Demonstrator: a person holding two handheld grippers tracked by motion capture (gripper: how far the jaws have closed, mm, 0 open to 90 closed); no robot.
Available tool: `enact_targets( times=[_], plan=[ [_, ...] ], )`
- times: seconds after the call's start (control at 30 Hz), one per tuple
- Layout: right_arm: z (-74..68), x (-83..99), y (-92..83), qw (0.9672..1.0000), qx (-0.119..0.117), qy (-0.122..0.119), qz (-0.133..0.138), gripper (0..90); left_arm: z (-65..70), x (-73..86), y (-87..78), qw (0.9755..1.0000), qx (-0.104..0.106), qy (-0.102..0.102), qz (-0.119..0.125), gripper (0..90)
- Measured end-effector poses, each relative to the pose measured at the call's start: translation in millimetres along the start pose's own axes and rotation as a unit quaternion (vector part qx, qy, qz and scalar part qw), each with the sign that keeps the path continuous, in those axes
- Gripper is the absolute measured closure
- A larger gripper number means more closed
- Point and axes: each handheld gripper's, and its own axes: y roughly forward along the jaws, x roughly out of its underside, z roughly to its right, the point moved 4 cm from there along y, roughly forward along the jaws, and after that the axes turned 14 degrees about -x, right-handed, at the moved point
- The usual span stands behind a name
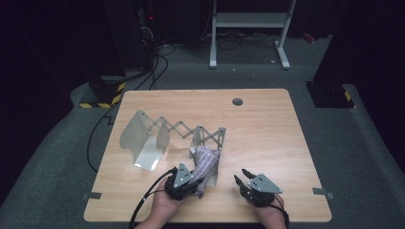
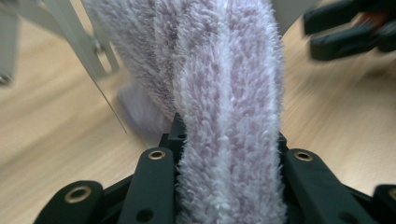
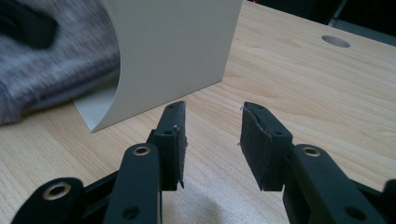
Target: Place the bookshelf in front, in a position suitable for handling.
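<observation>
While the wooden bench (image 1: 267,138) is carrying the accordion folding rack (image 1: 162,136), the limp, light, fluffy lilac towel (image 2: 224,93) is draping over its near plate; left gripper (image 1: 184,183) jaws are pinching one bunched end, right gripper (image 3: 212,140) jaws gaping empty.

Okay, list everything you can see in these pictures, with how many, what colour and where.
Fluffy pale lilac towel: one, lilac and white, draped at the rack's right end, pinched in the left tongs.
Grey metal expanding rack with curved plates: one, light grey, left of table centre.
Light wooden table: one, pale wood, round grey hole near the far edge.
White metal stand: one, on the floor beyond the table.
Black cables: several, floor at far left.
Left tongs: black, closed on the towel.
Right tongs: black, open, empty, over the table's near right.
Hands: two, at the near edge.
</observation>
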Motion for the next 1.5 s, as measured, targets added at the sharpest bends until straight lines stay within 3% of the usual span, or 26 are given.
enact_targets(
  times=[0.2,0.6,0.87,1.03,1.13,1.27,1.37,1.5],
  plan=[
    [0.6,0.2,-0.3,1.0,-0.001,0.001,0.0,60.6,-14.7,11.0,12.4,0.9993,-0.016,-0.016,-0.031,66.5],
    [-0.5,0.2,-0.2,1.0,-0.001,-0.003,-0.001,60.7,-64.3,19.0,3.7,0.9942,-0.063,-0.084,-0.024,67.0],
    [-0.5,0.2,-0.5,1.0,-0.001,-0.002,0.0,60.6,-88.0,23.3,3.2,0.99,-0.089,-0.107,-0.025,67.2],
    [-0.2,0.2,-0.6,1.0,0.0,-0.001,0.0,60.6,-95.2,26.5,-0.2,0.9884,-0.093,-0.117,-0.028,67.2],
    [-0.2,0.2,-0.5,1.0,0.0,-0.002,0.0,60.6,-89.0,26.6,-4.0,0.9896,-0.076,-0.118,-0.03,67.2],
    [-0.4,0.0,0.2,1.0,0.0,-0.002,-0.001,60.6,-59.1,18.5,-2.4,0.9944,-0.039,-0.094,-0.028,67.1],
    [-1.0,-0.2,0.6,1.0,-0.001,-0.003,-0.002,60.7,-34.6,13.8,7.6,0.9963,-0.008,-0.076,-0.038,67.0],
    [-0.6,0.1,-0.1,1.0,-0.002,-0.002,0.0,60.6,-15.0,13.5,14.6,0.9971,0.013,-0.059,-0.047,66.8]
  ],
)
